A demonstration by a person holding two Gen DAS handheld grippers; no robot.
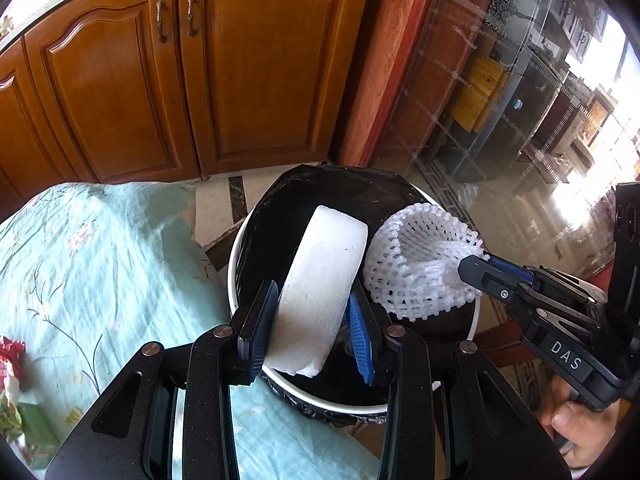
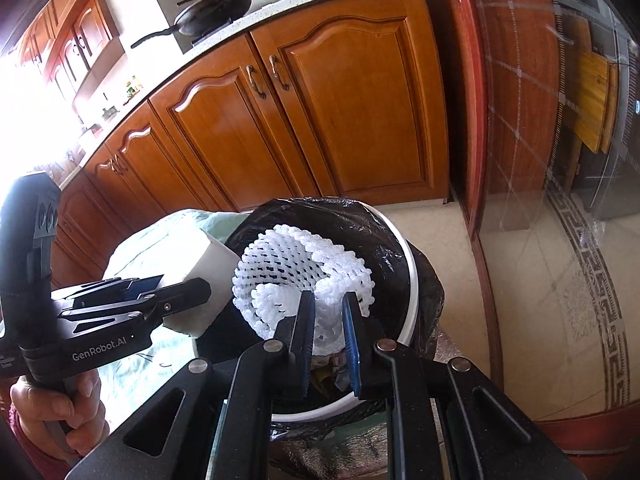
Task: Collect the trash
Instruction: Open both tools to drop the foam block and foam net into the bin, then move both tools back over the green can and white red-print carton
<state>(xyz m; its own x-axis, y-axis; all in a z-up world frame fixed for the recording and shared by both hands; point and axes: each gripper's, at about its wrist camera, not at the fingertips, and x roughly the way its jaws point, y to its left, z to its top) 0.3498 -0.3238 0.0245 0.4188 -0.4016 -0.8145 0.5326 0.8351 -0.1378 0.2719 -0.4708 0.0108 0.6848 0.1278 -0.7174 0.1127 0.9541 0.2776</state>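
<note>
At the far left of the left wrist view, red and green wrappers (image 1: 10, 380) lie on the tabletop (image 1: 100, 264), which is covered by a pale blue floral cloth. Just right of the cloth's edge, the left gripper (image 1: 316, 328) has its fingers (image 1: 260, 332) spread moderately wide and clamped on the two flat faces of a thick white foam block (image 1: 324, 284), which is tilted and held over the mouth of a white trash bin (image 1: 236, 264) lined with a black bag (image 1: 280, 216). Immediately to the right of the block, nearly touching it, a white foam fruit net (image 1: 416, 260) hangs over the same opening. The right gripper (image 2: 326, 336) pinches the lower edge of this net (image 2: 300, 264), with its fingers (image 2: 304, 332) drawn close together and only a narrow gap filled by the mesh between them. In the right wrist view, bits of colored trash are visible deep inside the bin (image 2: 412, 280) below the net. Brown wooden cabinets (image 1: 160, 80) stand behind the bin, and a glossy tiled floor (image 2: 540, 300) stretches out to the right.
</note>
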